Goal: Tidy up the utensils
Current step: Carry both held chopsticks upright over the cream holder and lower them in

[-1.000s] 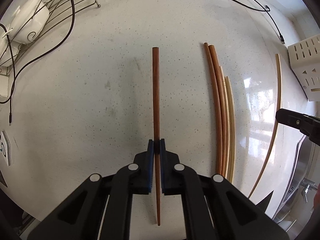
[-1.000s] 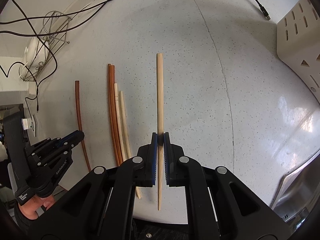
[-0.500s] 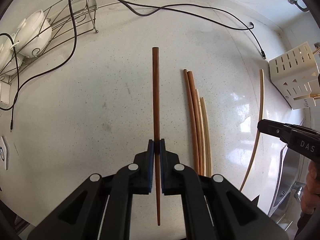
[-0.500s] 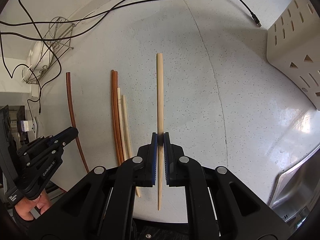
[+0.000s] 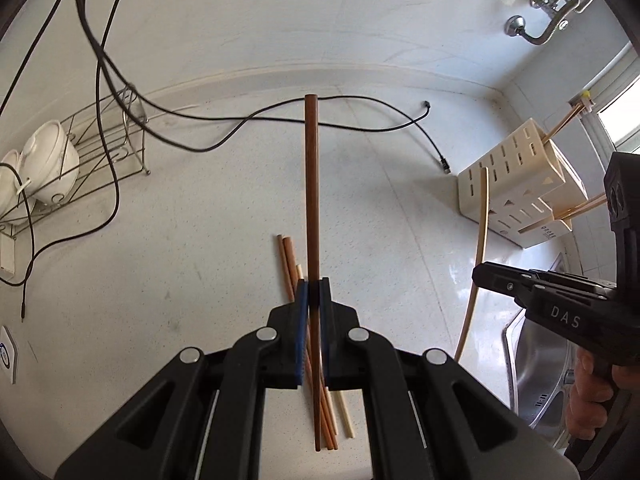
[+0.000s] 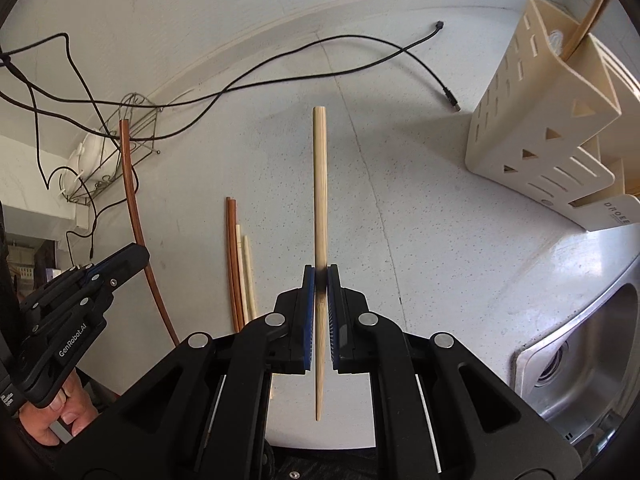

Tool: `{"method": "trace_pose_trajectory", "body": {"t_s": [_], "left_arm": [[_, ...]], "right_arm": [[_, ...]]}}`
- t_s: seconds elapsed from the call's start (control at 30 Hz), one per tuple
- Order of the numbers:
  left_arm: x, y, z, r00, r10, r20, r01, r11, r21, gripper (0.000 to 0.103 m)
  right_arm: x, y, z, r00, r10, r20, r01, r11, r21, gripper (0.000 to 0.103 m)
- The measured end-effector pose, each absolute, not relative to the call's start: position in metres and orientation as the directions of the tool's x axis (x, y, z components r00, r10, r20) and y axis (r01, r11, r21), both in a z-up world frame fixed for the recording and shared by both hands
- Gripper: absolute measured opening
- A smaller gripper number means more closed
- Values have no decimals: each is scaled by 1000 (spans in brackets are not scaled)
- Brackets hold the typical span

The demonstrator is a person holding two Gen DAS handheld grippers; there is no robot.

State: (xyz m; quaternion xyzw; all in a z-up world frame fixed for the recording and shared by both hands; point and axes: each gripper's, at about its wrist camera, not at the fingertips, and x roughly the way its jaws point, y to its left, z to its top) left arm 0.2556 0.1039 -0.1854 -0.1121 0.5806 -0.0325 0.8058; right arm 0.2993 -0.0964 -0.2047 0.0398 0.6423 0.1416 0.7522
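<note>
**Q:** Speckled white worktop (image 5: 168,280): what lies on it, taking the cream slotted holder (image 5: 516,184) as landmark?

**A:** Four loose chopsticks (image 6: 239,264), two reddish-brown and two pale, lie side by side on the worktop, well to the left of the holder in the right wrist view. Their long axes run parallel, pointing toward the back wall. The holder stands near the steel sink (image 6: 576,344) and has pale chopsticks standing in it.

**Q:** What does each claw hold?

**A:** The left claw (image 5: 313,292) is closed on a dark brown chopstick (image 5: 311,184), gripped below its middle. Its long axis follows the line of the fingers; the thick blunt end points away from the camera, and the thin end projects back between the finger arms. It is clear of the worktop, left of the holder. The right claw (image 6: 320,280) is likewise closed on a pale bamboo chopstick (image 6: 319,184), with the same alignment: blunt end forward, tapered tip rearward. It is also lifted, between the loose chopsticks and the holder.

**Q:** Other features?

**A:** Black cables (image 5: 240,120) trail across the worktop behind, and a wire rack (image 5: 100,148) holds white bowls far left of the holder.
</note>
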Motion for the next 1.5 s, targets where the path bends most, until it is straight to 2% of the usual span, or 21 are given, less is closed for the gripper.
{"method": "trace_pose_trajectory", "body": {"t_s": [0.33, 0.63, 1.13, 1.33, 1.5], "left_arm": [[284, 64, -145, 421, -253, -871, 33, 964, -265, 5], [309, 7, -103, 538, -285, -794, 177, 958, -224, 5], [355, -70, -56, 638, -356, -682, 293, 932, -212, 5], [369, -101, -32, 713, -396, -579, 347, 916, -200, 5], [385, -123, -30, 734, -425, -530, 379, 904, -200, 5]], "right_arm": [[308, -151, -144, 306, 245, -920, -85, 970, 230, 6], [312, -204, -97, 450, 197, -871, -18, 977, 212, 6], [323, -286, -55, 613, 93, -784, 107, 974, 200, 6], [330, -311, -38, 698, 32, -716, 123, 979, 163, 6], [341, -331, -40, 722, 29, -691, 124, 977, 171, 6]]}}
